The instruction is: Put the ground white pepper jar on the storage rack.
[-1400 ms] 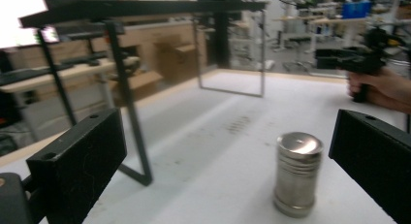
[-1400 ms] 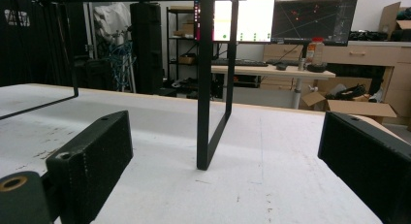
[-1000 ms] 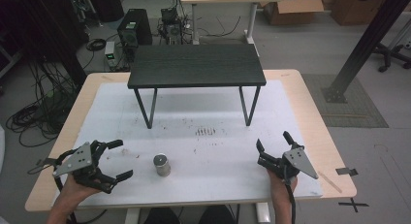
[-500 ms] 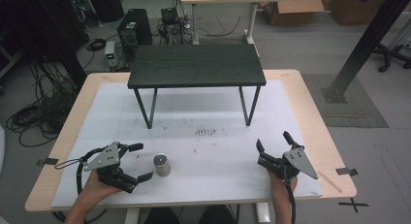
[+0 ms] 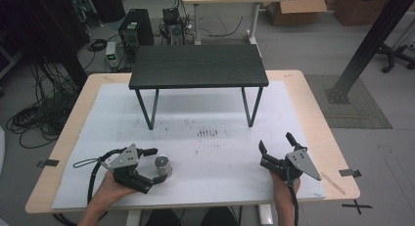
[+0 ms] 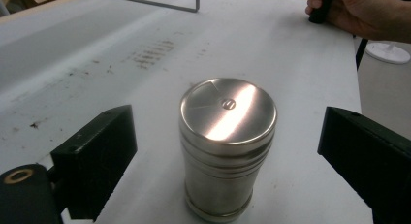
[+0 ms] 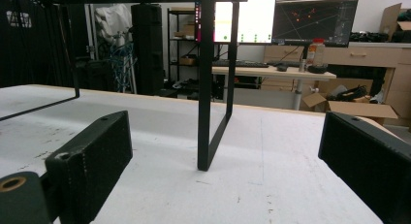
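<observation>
A small steel canister (image 5: 163, 165) with a flat shiny lid stands upright on the white mat near the front left. My left gripper (image 5: 155, 165) is open around it. In the left gripper view the canister (image 6: 227, 146) sits midway between the two black fingers (image 6: 97, 158), with a clear gap on each side. My right gripper (image 5: 275, 141) rests open at the front right, nothing between its jaws, pointing toward the back of the table. In its own view the fingers (image 7: 92, 161) frame a black leg (image 7: 205, 88) of the small table.
A low black table (image 5: 198, 64) on thin metal legs stands at the back middle of the white mat (image 5: 205, 113). The mat covers a wooden tabletop (image 5: 320, 123). The person's right hand (image 6: 361, 10) appears far off in the left gripper view.
My left gripper has slid to the right along the front edge until its open jaws stand on either side of the canister. The right gripper and the canister have stayed put.
</observation>
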The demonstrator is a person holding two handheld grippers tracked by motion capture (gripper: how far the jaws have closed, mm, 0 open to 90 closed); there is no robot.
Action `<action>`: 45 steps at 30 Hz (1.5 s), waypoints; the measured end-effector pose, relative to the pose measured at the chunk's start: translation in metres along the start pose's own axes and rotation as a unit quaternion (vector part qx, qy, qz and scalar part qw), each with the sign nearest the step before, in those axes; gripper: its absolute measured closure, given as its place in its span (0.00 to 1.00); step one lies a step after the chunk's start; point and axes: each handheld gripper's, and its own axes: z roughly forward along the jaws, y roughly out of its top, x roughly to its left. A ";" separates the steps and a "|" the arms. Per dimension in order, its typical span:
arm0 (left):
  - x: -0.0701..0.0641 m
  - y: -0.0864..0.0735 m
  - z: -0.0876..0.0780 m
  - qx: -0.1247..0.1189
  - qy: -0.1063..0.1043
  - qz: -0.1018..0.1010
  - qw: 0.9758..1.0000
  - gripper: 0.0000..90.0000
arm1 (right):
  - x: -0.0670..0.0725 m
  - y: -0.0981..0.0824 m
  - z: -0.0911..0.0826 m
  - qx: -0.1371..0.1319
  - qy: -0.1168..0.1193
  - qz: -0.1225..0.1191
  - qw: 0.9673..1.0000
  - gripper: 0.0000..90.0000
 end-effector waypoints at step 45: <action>-0.003 -0.007 0.004 0.001 0.015 0.000 1.000 0.54 | 0.000 0.000 0.000 0.000 0.000 -0.001 1.000 0.05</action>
